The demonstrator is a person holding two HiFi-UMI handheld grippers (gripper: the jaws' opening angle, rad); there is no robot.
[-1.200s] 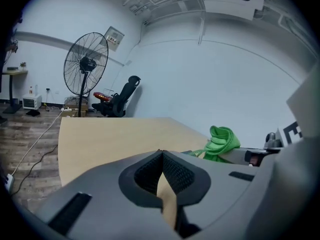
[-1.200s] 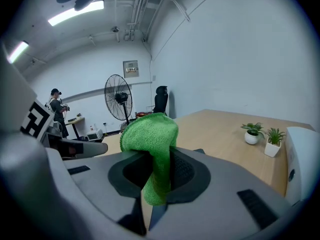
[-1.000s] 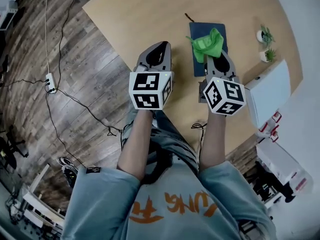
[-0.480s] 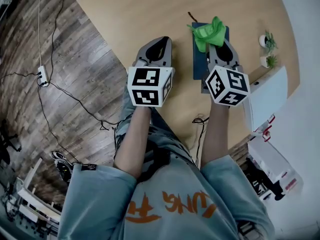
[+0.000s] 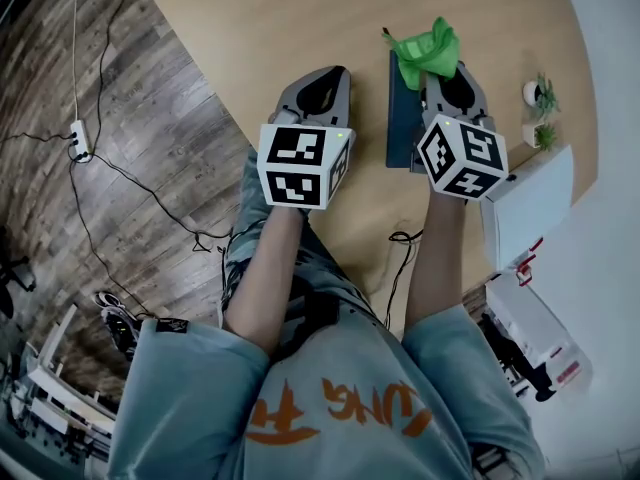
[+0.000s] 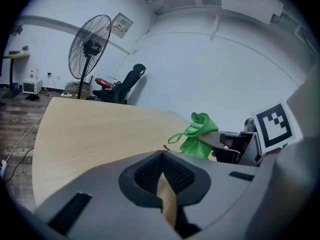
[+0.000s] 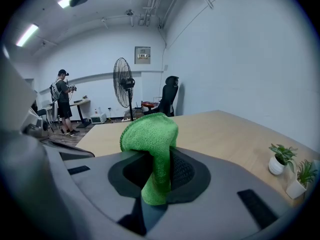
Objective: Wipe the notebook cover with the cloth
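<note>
Wiping well from here looks like a matter of lowering the right claw (image 5: 444, 70) until the cloth (image 5: 426, 48) presses flat on the notebook (image 5: 400, 120), then drawing it along the cover in long, overlapping strokes. I judge light pressure is best, so the book does not slide on the smooth bench (image 5: 270, 28). The right claw is clamped on the cloth, a bright green, nubby, towel-like fabric bunched into a soft fold that bulges up and forward past the pads. The cloth hangs over the far end of the notebook, and I cannot tell whether it touches the cover. The notebook is a flat, dark blue rectangle with a matte cover, lying on the pale wood-grain bench beneath the right claw. The left claw (image 5: 328, 76) is closed down to a thin slit with nothing in it, held over bare bench just left of the notebook — it could steady the near corner if the book shifts
</note>
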